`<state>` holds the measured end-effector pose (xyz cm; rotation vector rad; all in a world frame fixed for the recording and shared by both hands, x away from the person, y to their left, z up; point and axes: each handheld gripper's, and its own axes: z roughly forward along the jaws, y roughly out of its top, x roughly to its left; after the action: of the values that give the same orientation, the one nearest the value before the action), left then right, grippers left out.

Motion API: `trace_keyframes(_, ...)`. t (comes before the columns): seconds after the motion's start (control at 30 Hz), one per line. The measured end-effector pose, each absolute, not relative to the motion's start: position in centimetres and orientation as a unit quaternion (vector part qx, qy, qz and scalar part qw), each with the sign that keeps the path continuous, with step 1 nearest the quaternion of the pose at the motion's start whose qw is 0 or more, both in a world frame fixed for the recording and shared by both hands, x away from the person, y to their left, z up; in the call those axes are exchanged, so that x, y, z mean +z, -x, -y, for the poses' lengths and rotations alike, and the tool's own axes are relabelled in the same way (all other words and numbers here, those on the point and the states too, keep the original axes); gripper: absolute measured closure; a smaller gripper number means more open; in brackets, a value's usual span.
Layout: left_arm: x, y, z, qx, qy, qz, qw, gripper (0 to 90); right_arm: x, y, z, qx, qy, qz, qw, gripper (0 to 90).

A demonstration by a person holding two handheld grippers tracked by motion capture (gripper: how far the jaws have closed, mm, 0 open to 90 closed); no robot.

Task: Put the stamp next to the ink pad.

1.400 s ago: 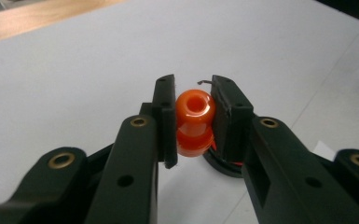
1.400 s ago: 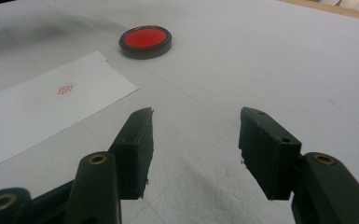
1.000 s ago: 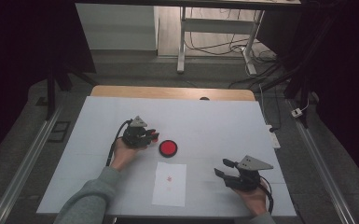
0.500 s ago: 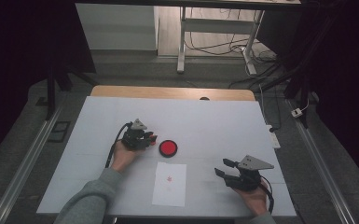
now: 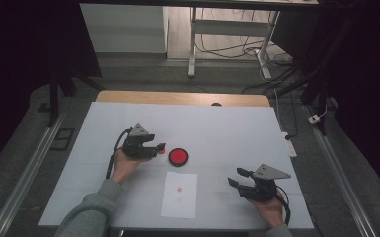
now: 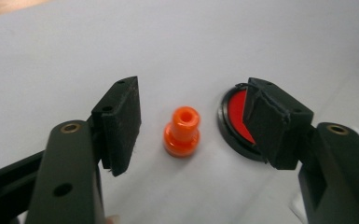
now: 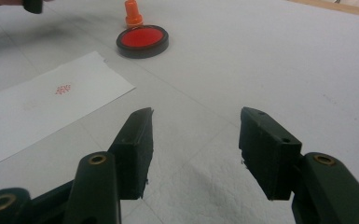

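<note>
The orange stamp (image 6: 182,132) is being left standing upright on the white table (image 5: 227,128), between the jaws of the left gripper (image 6: 191,121), whose pads have just been opening and are touching nothing. The stamp is seen nearer the left pad, with a gap at each side. The round red ink pad (image 6: 237,114) in its black case is being partly covered by the right-hand jaw and is lying just beside the stamp. In the high view, the left gripper (image 5: 157,146) is being held just left of the ink pad. The right gripper (image 7: 196,135) is being held half open over bare table, empty, well apart from the stamp. The stamped paper (image 7: 42,107) is lying ahead of it, to its left.
</note>
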<state>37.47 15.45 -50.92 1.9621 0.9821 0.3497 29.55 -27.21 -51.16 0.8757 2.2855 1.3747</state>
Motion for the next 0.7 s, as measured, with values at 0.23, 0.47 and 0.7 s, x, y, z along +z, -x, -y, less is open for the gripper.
trace_keyframes(0.23, -49.4, -34.1, -16.7, 0.142, -0.797, -0.371, 0.455, 33.6, -51.3, -29.8, 27.7, 0.476, -0.312, -0.806, 0.162, 43.6)
trace_keyframes(0.47, -49.0, -30.5, -17.9, 0.137, -0.802, -0.360, 0.456, 33.0, -51.3, -29.9, 28.3, 0.472, -0.316, -0.806, 0.167, 43.4)
trace_keyframes(0.7, -49.4, -27.8, -19.8, 0.131, -0.801, -0.369, 0.452, 33.0, -51.5, -30.0, 28.7, 0.467, -0.318, -0.807, 0.172, 43.3)
